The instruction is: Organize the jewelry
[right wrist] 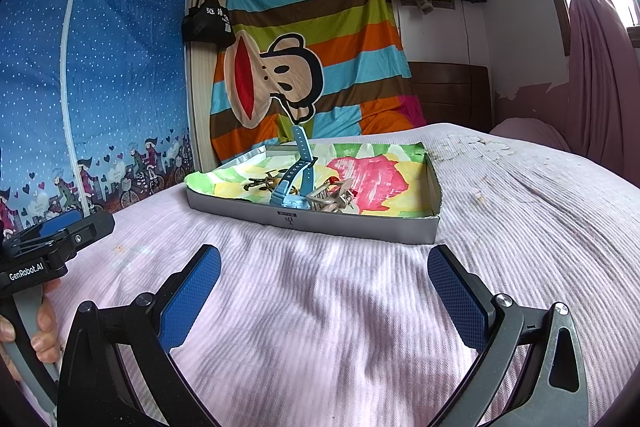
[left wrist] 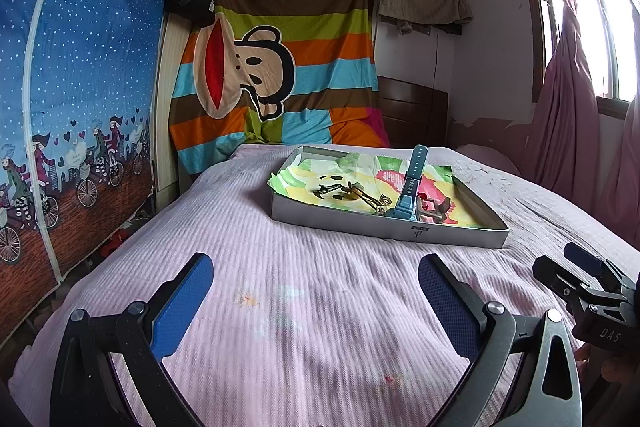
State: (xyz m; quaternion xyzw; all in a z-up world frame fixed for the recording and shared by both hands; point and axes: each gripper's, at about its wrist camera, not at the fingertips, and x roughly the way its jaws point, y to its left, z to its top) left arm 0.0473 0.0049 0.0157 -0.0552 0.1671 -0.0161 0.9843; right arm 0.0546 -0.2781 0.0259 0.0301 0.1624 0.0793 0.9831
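Hovering spread and empty at bottom of frame, the left gripper [left wrist: 316, 301] and right gripper [right wrist: 324, 291] leave the blue rubber watch [left wrist: 408, 187] and tangled trinkets [right wrist: 332, 201] already inside the shallow grey cardboard tray [left wrist: 384, 229] at centre, so sorting looks nearly finished.

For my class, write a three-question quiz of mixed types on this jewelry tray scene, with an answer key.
1. True or false: the blue watch lies on the bedspread outside the tray.
2. Multiple choice: how do the left gripper and right gripper stand? A) both open and empty B) both shut C) left one shut on the watch
3. Fill in: the tray is lined with a colourful painted ____.

Key
1. False: the watch is inside the tray, one strap sticking up.
2. A
3. paper
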